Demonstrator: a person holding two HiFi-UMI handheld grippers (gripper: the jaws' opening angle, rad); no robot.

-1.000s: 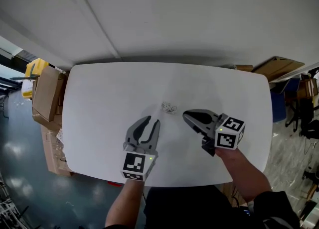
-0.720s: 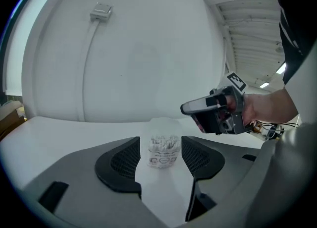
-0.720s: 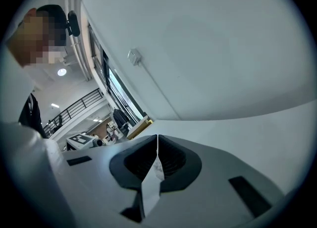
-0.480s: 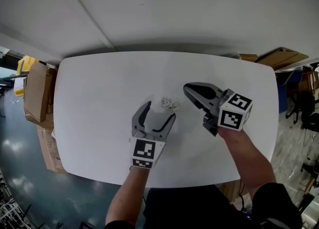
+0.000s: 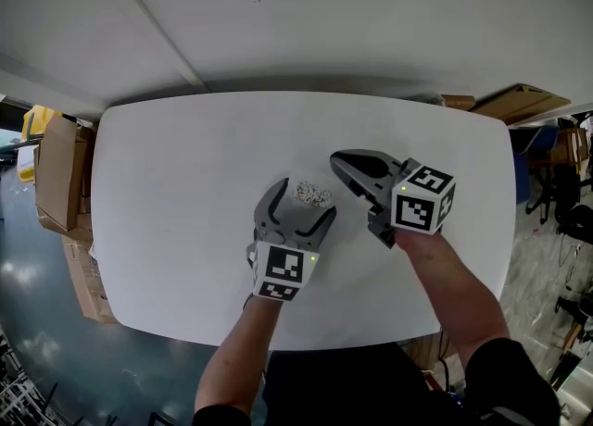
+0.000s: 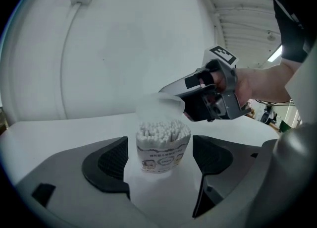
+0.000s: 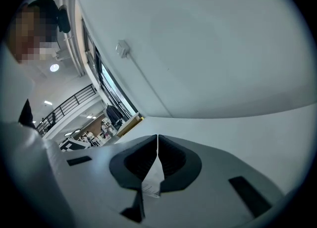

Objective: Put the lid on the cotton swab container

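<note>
The cotton swab container point(image 5: 312, 195), a small clear tub packed with white swabs, stands open-topped mid-table; the left gripper view shows its printed label point(image 6: 162, 145). My left gripper point(image 5: 306, 200) straddles it. Its jaws have just been opening, and the pads point(image 6: 111, 160) stand clear of the tub on both sides. My right gripper point(image 5: 339, 161) hovers just right of the tub, shut on the clear lid point(image 6: 158, 107) by its rim. The lid hangs tilted above and behind the swabs. In the right gripper view the jaws point(image 7: 157, 140) pinch the lid's thin labelled edge point(image 7: 152, 180).
The white table point(image 5: 185, 183) holds nothing else. Cardboard boxes point(image 5: 56, 174) stand off its left edge, and more boxes point(image 5: 519, 100) and chairs are off the back right. A white wall runs behind the table.
My left gripper moved forward and down, opened wide, and now has the container between its jaws. My right gripper drifted left toward the container with the lid.
</note>
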